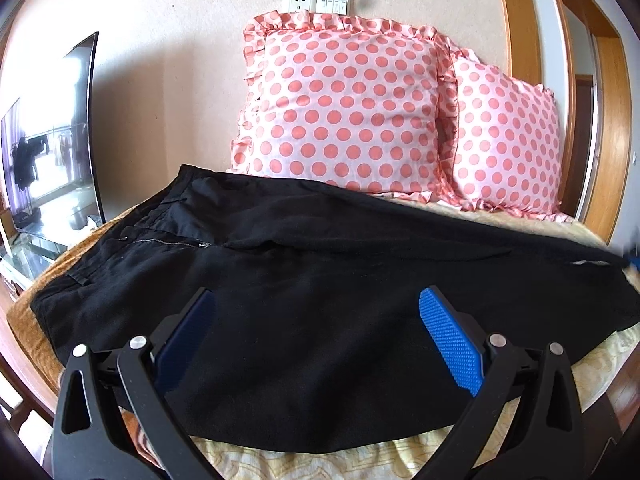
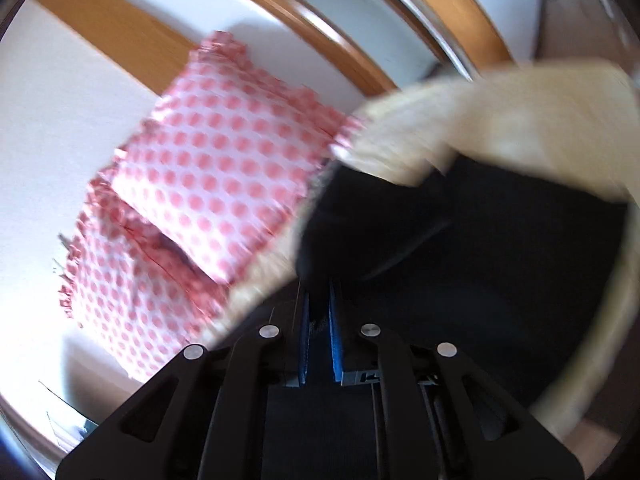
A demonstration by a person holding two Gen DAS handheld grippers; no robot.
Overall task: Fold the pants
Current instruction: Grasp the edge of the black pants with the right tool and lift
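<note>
Black pants [image 1: 320, 280] lie spread across the bed, waistband and zipper at the left, legs running to the right. My left gripper [image 1: 316, 320] is open, its blue pads hovering over the near leg's middle, holding nothing. In the right wrist view, which is tilted and blurred, my right gripper [image 2: 319, 312] is shut on a fold of the black pants [image 2: 480, 260] near the leg end, the cloth pinched between the blue pads.
Two pink polka-dot pillows [image 1: 352, 112] lean on the wall behind the pants; they also show in the right wrist view [image 2: 208, 184]. A TV screen [image 1: 52, 140] stands at the left. The yellow bed cover [image 1: 360, 460] shows at the near edge. A wooden door frame [image 1: 608, 120] is at the right.
</note>
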